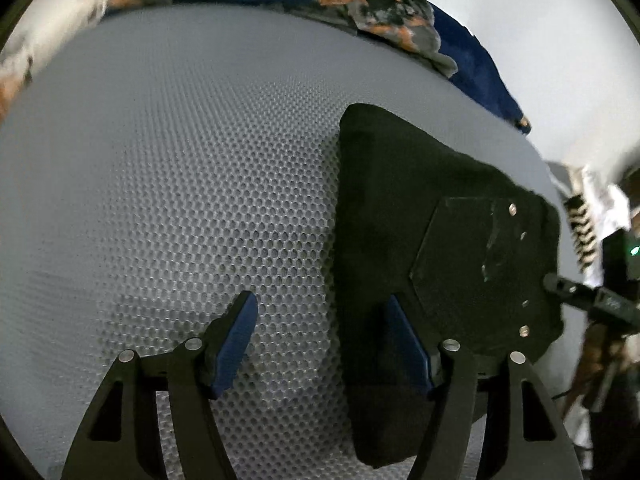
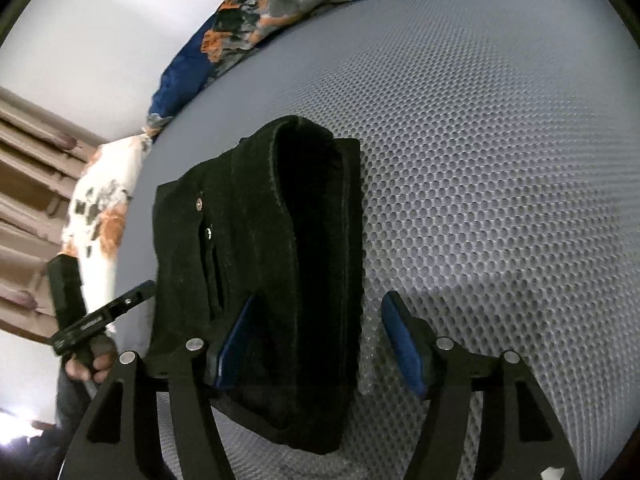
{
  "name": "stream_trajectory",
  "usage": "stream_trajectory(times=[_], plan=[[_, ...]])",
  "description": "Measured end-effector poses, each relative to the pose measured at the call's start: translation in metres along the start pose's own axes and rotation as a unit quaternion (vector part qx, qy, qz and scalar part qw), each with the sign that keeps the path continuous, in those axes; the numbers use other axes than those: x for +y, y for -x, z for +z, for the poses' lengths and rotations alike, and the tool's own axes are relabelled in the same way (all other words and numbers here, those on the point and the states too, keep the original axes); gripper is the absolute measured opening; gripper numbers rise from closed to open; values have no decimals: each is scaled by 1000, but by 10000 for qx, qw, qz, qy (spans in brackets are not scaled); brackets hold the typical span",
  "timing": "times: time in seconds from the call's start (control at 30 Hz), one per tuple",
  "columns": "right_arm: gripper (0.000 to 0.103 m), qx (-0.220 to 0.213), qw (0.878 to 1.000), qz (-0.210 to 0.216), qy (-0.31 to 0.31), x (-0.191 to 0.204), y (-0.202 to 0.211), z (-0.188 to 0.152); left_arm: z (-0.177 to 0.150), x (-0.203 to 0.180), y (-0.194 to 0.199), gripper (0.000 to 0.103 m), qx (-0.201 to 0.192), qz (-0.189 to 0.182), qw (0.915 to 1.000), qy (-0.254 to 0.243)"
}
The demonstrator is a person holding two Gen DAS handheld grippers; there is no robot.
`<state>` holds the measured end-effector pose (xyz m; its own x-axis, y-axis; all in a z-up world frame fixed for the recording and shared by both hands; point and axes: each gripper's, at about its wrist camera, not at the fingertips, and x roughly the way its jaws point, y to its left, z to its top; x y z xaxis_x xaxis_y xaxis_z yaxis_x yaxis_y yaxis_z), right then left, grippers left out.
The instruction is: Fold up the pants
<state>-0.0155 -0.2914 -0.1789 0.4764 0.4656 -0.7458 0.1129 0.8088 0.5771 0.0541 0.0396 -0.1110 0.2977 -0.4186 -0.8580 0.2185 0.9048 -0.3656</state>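
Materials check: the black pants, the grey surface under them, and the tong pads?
Black pants: thick matte woven cloth, likely denim or corduroy; fuzzy seams, metal rivets, a stitched pocket.
Grey surface: looks like a spacer-mesh or foam mat; regular honeycomb dimples, faint sheen.
Tong pads: blue, matte, probably rubber or soft plastic, on black rigid fingers with metal pins.

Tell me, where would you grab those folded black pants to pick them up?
Probably at the thick rolled fold of the black pants, coming from the bare mattress side. That edge stands raised, so a finger could slide under. The right tool hangs open over the near end.
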Motion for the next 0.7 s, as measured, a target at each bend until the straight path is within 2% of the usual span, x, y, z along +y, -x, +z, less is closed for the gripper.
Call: stream_trajectory(times=[0.2, 0.33, 0.5, 0.53, 0.7], plan=[[63, 165, 9990, 408, 90, -9, -2, 5, 10, 2, -7, 68, 161, -382, 9991, 80], [63, 230, 9971, 720, -11, -19, -2, 8, 15, -6, -15, 68, 291, -613, 9977, -44], [55, 256, 9932, 1129, -152, -31, -4, 10, 13, -18, -22, 68, 388, -991, 9941, -208], [48, 320, 9918, 1228, -164, -32, -6, 10, 12, -21, -23, 68, 368, -1026, 9938, -222], [44, 382, 9871, 1543, -193, -32, -18, 14, 19, -26, -29, 68, 337, -1140, 9926, -260]])
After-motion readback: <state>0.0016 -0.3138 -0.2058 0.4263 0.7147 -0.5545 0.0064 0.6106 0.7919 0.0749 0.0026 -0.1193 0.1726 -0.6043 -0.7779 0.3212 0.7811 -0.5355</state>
